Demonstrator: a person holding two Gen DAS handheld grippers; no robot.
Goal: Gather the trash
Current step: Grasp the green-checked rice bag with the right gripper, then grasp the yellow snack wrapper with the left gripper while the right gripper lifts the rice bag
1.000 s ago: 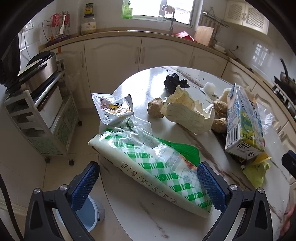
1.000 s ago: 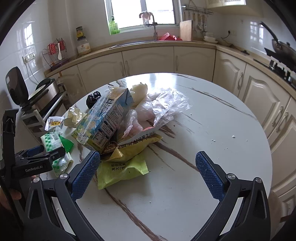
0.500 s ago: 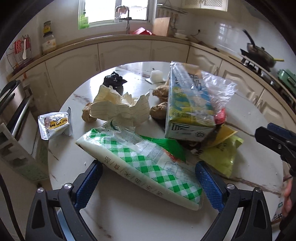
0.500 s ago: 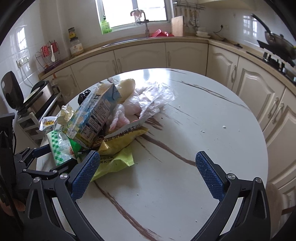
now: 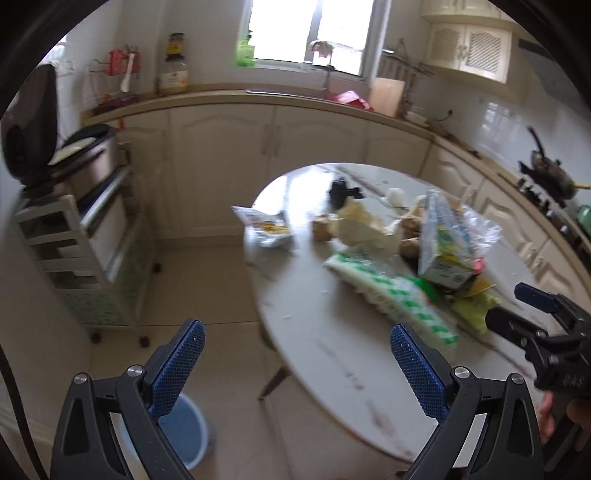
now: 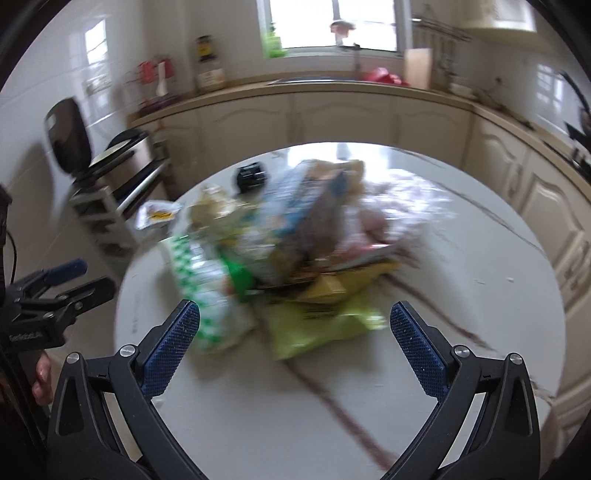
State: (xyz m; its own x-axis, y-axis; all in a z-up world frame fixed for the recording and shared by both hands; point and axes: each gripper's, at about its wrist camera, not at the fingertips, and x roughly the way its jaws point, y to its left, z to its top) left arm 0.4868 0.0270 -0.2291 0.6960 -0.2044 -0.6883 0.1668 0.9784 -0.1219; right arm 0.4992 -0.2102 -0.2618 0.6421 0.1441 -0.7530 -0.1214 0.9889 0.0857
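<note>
Both the left gripper [image 5: 297, 363] and right gripper [image 6: 294, 341] gape wide, empty. The green-checked bag [image 5: 391, 291], left of the carton [image 5: 441, 243] on the table [image 5: 332, 354], looks light, soft and slippery; pinch its near end.

Daylight enters through the window [image 5: 314, 33], which is overexposed to white in both views. The interior is moderately bright, with soft shadows. Motion blur smears the trash pile [image 6: 291, 251] heavily in the right wrist view; the left is milder. Fisheye curvature and black vignetting mark all edges.
</note>
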